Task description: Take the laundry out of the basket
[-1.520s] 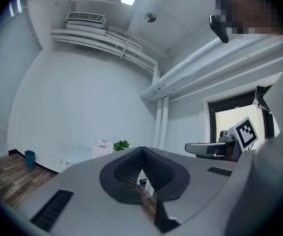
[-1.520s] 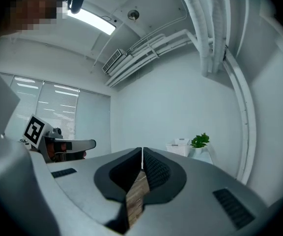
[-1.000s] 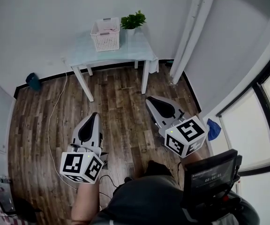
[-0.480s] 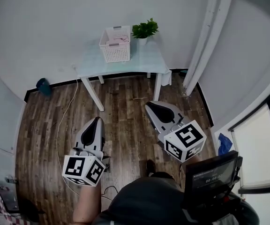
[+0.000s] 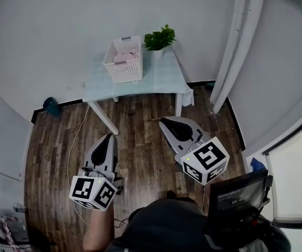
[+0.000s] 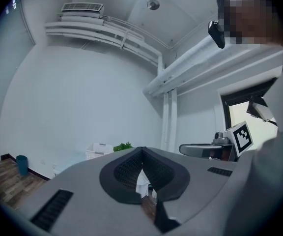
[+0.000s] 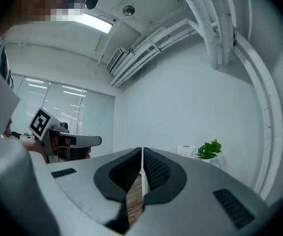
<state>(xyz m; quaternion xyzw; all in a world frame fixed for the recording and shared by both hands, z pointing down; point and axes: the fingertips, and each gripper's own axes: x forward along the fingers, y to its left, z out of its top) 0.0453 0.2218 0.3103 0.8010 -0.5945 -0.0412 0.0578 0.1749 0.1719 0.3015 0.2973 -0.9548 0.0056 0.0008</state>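
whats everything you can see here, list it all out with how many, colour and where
white slatted plastic basket: one, white, back left of the tabletop
pink laundry: one heap, pink, inside the basket
small green potted plant: one, green in a white pot, on the table right of the basket
small table with a pale blue top: one, white legs, against the far wall
dark teal object: one, on the wood floor by the wall, left of the table; too small to identify
white pipes: a bundle, white, running up the right wall
black screen device: one, black, at the person's chest
left claw: one, grey and black, shut, empty, over the floor
right claw: one, grey and black, shut, empty, over the floor
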